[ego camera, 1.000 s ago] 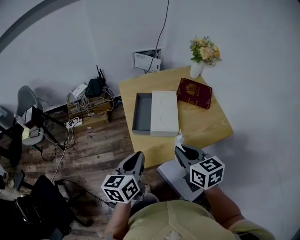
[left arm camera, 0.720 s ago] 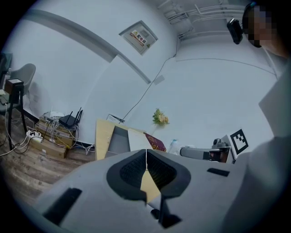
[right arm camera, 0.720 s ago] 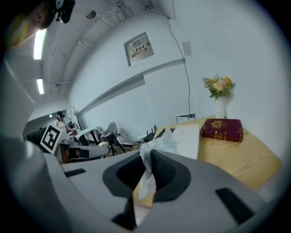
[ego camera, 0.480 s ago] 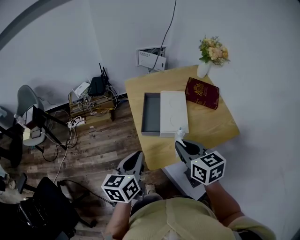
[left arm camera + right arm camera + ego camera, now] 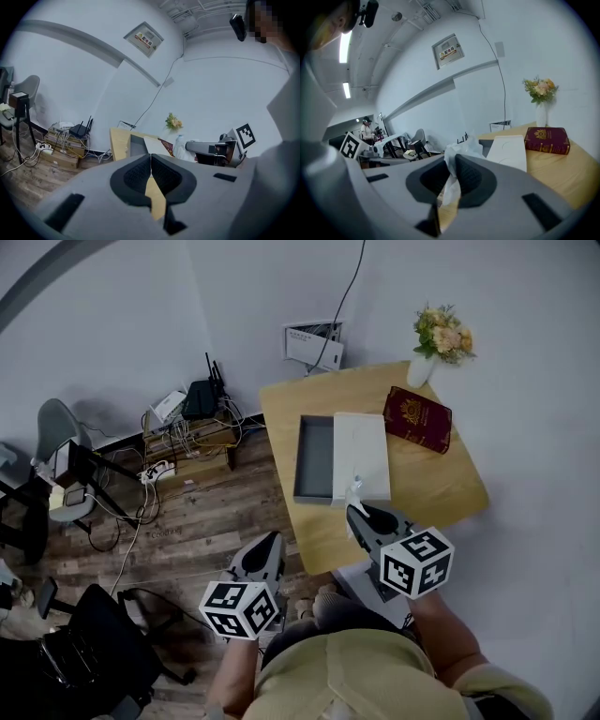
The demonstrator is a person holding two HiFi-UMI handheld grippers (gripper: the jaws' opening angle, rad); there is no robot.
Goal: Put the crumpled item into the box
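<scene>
White, thin and crumpled, the paper-like wad was pinched between the pads of my right gripper, whose jaws were closed on it. Its loose top stuck up past the tips. In the head view the wad showed against the near edge of the flat white lid, which lay on the pale wooden table. The shallow grey open box lay touching the lid on its left, empty as far as I could see. My left gripper was closed on nothing and hung off the table's near-left side, apart from the box.

I judged this a carry, with the drop not yet made. To do it well, I would have taken the wad forward and left across the lid until it sat squarely over the grey cavity, not over the seam between the two parts. I would have lowered it inside the walls before parting the jaws, since something that light could cling to a pad or drift out.
</scene>
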